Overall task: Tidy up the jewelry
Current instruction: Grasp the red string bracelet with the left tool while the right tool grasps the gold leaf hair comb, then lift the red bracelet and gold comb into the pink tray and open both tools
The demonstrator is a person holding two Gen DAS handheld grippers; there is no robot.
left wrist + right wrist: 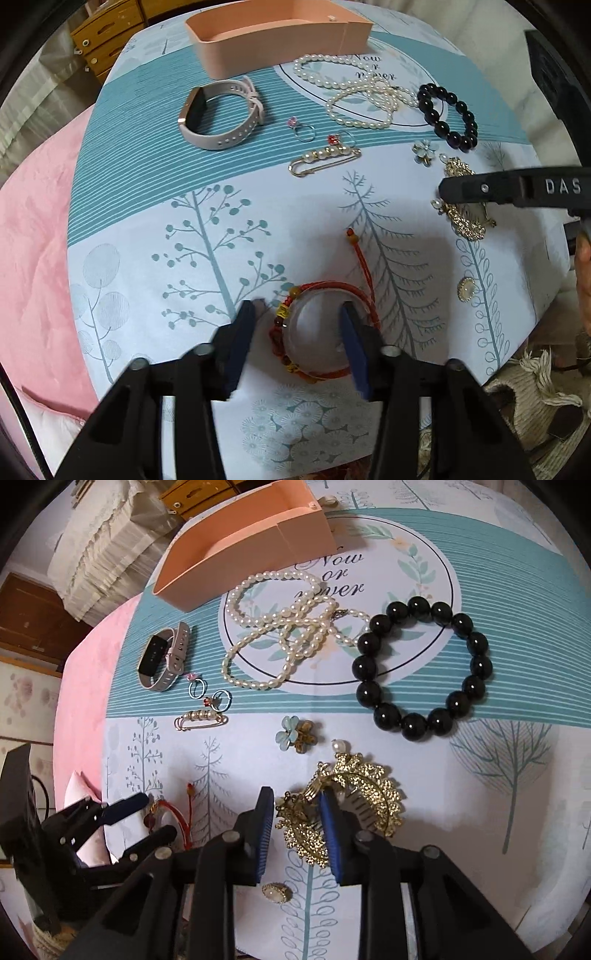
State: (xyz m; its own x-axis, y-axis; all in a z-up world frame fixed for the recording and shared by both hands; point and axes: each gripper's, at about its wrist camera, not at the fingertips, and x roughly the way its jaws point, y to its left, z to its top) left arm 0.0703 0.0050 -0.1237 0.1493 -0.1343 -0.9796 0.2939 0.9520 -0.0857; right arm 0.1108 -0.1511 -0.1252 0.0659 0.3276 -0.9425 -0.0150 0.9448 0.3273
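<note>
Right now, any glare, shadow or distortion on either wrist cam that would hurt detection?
Left wrist view: strong fisheye bend, black vignette at corners, soft shadow around the red cord bracelet between the left gripper fingers. Right wrist view: same warp, black bead bracelet shows small highlights, gold hair comb sharp, shadow beside it; no heavy glare.

"Now or never" on tablecloth (498, 565)

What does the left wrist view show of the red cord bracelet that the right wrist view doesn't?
Left wrist only: the whole red cord bracelet as a loop, left gripper open with one finger inside it.

Right wrist only: right gripper open over the gold hair comb, one finger on it; the bracelet is mostly hidden.

Both: peach box, pearl necklace, black bead bracelet.
</note>
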